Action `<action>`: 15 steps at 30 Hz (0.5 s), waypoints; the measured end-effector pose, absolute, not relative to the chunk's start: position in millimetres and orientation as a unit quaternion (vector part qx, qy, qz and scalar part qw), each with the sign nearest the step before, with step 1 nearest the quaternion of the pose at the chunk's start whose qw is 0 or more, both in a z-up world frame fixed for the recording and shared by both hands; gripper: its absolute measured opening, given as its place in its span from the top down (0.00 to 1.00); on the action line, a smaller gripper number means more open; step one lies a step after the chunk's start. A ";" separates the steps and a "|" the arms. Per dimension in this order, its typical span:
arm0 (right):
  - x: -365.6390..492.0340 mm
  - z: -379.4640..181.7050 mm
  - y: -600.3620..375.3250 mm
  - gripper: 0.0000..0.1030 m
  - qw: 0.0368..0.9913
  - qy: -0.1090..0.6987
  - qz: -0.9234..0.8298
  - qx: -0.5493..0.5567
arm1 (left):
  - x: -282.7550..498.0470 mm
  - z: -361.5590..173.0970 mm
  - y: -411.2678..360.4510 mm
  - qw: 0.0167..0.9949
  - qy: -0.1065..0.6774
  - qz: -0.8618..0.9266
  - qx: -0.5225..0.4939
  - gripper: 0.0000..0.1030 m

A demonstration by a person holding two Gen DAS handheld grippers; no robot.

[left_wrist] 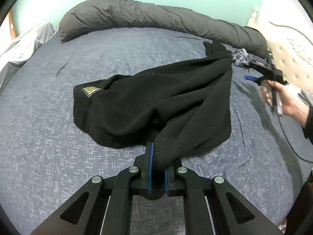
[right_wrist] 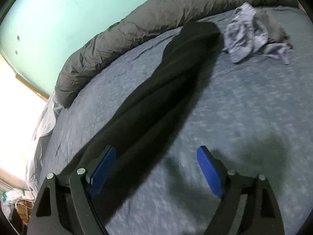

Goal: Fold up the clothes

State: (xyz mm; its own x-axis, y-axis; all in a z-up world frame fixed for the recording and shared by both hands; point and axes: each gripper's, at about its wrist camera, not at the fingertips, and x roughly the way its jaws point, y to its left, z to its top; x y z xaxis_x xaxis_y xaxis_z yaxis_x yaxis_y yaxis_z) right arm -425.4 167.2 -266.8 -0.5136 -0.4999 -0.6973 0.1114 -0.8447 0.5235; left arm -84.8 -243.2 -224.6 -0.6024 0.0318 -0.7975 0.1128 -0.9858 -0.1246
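Note:
A black fleece garment (left_wrist: 156, 101) lies bunched on the blue bedcover (left_wrist: 58, 137), a yellow logo patch (left_wrist: 91, 90) on its left end. My left gripper (left_wrist: 159, 156) is shut on the garment's near edge, and cloth hides its right finger. In the right wrist view the same garment (right_wrist: 160, 82) stretches as a long dark strip away from my left finger (right_wrist: 103, 164). My right gripper (right_wrist: 157, 148) is open, its blue pads wide apart just above the bed beside the strip. In the left wrist view a hand (left_wrist: 281, 99) holds the right gripper (left_wrist: 245, 70) near the garment's far end.
A rolled grey duvet (left_wrist: 156, 17) runs along the far side of the bed by the teal wall. A crumpled blue-grey garment (right_wrist: 254, 35) lies near the fleece's far tip. A cream tufted headboard (left_wrist: 289, 54) stands at right, a pale sheet (left_wrist: 19, 47) at left, a cable (left_wrist: 289, 137) trails right.

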 end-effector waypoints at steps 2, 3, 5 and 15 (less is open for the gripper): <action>-438.2 -270.6 160.1 0.17 0.181 -0.216 -0.841 0.462 | -84.7 -224.3 -242.8 0.018 0.079 -0.892 0.445 0.91; -441.7 -273.1 156.1 0.17 0.181 -0.213 -0.842 0.462 | -84.7 -224.4 -243.0 0.015 0.078 -0.892 0.445 0.91; -447.5 -280.8 148.2 0.55 0.185 -0.207 -0.837 0.471 | -84.4 -224.7 -243.3 0.013 0.079 -0.892 0.444 0.91; -416.3 -215.2 152.4 0.94 0.226 -0.189 -0.874 0.386 | -83.9 -209.7 -245.0 0.022 0.063 -0.895 0.441 0.91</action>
